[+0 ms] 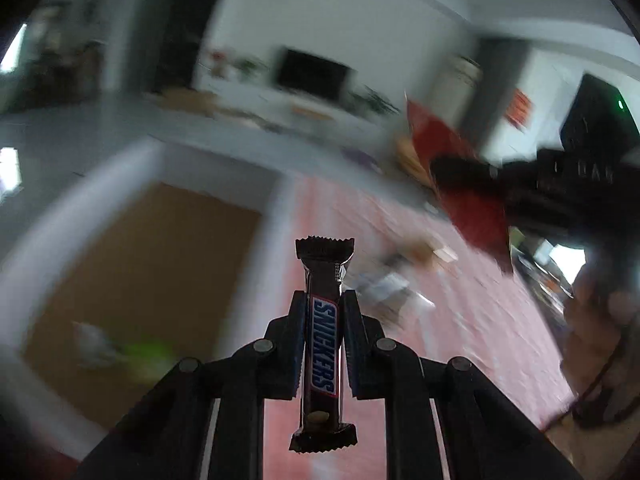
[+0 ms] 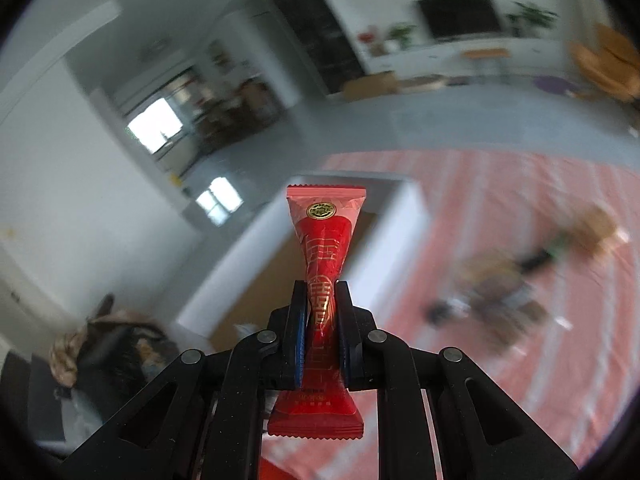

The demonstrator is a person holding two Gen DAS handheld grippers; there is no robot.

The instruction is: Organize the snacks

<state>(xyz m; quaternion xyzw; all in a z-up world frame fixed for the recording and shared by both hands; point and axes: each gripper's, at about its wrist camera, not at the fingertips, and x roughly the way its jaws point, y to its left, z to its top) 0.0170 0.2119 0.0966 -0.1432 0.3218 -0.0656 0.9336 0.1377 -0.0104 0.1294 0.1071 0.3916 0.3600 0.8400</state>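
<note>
My left gripper (image 1: 323,300) is shut on a brown Snickers bar (image 1: 323,344), held lengthwise above the pink-striped tablecloth (image 1: 460,320). My right gripper (image 2: 322,292) is shut on a red snack packet with gold print (image 2: 325,264). In the left wrist view the right gripper (image 1: 472,184) shows at the upper right with its red packet (image 1: 476,216), blurred. A white-walled box with a brown floor (image 1: 132,264) lies left of the Snickers; it also shows behind the red packet in the right wrist view (image 2: 404,216). A blurred small packet (image 1: 120,348) lies in the box.
Several loose snacks lie blurred on the tablecloth (image 1: 400,280), also in the right wrist view (image 2: 512,280). A grey floor (image 2: 440,120), a TV on a white cabinet (image 2: 460,16) and a doorway are behind. A bag on a chair (image 2: 100,344) is at the lower left.
</note>
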